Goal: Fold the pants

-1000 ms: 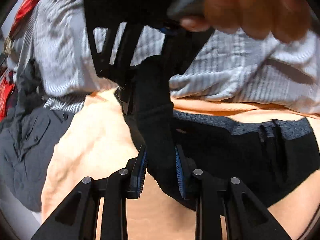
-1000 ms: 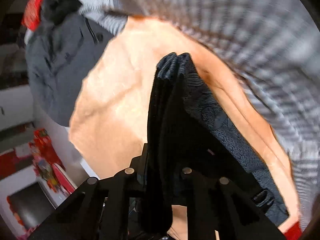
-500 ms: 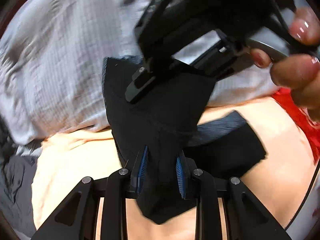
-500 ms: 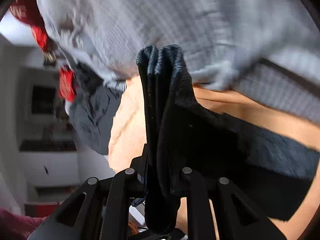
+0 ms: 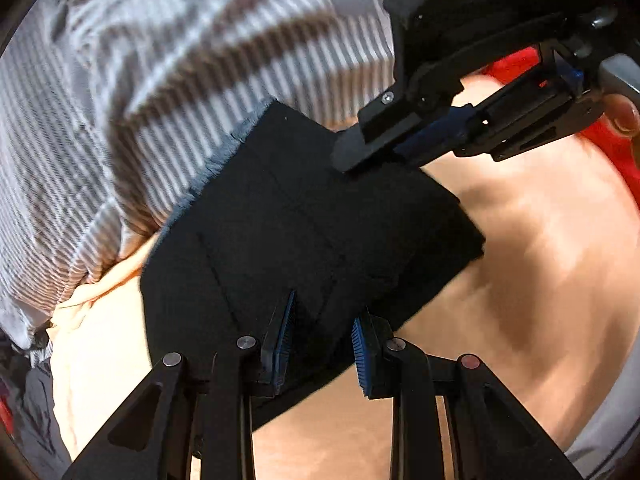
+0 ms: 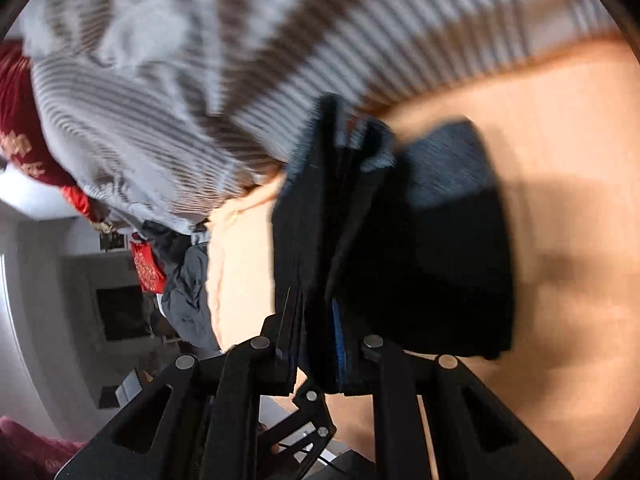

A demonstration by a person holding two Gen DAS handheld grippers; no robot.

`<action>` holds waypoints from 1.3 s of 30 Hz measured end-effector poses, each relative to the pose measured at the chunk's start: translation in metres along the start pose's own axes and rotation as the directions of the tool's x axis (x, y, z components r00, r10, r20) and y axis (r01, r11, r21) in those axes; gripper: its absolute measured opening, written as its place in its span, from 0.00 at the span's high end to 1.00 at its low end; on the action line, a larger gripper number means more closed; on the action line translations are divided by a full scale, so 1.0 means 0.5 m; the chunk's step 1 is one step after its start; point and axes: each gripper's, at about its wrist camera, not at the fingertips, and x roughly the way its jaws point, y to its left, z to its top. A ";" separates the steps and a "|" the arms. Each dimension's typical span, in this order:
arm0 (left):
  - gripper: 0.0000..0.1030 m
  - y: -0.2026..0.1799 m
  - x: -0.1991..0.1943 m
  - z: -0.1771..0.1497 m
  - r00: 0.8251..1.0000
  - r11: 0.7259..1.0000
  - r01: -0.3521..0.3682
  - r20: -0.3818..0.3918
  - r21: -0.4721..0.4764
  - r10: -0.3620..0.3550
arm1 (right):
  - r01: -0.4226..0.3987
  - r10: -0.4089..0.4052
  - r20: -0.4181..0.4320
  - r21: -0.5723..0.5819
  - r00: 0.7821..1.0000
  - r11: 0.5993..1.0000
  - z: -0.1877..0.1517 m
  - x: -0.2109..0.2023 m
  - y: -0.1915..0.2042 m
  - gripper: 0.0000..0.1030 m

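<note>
Both grippers held the black pants [image 5: 304, 216] over the peach sheet [image 5: 540, 264].
Left gripper [image 5: 323, 340] and right gripper [image 6: 316, 336] were clamped on folded edges just ahead; best lower both evenly, keeping layers aligned.

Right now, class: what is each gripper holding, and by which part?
Both hold the black pants: left gripper at the near edge, right gripper on bunched folded layers.
</note>
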 end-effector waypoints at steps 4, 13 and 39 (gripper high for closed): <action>0.72 -0.004 -0.004 -0.006 1.000 1.000 -0.019 -0.013 0.005 0.019 | -0.003 0.004 -0.020 0.039 1.000 0.999 -0.004 0.025 -0.054 0.79; 0.72 0.109 -0.066 0.018 0.992 0.981 0.102 -0.052 -0.164 -0.112 | -0.053 0.053 0.006 0.022 0.999 0.998 0.001 0.001 -0.077 0.42; 0.53 0.238 0.115 0.046 0.967 0.817 0.111 -0.130 -0.565 -0.221 | -0.178 0.183 -0.045 0.093 0.982 0.980 -0.016 0.036 -0.135 0.64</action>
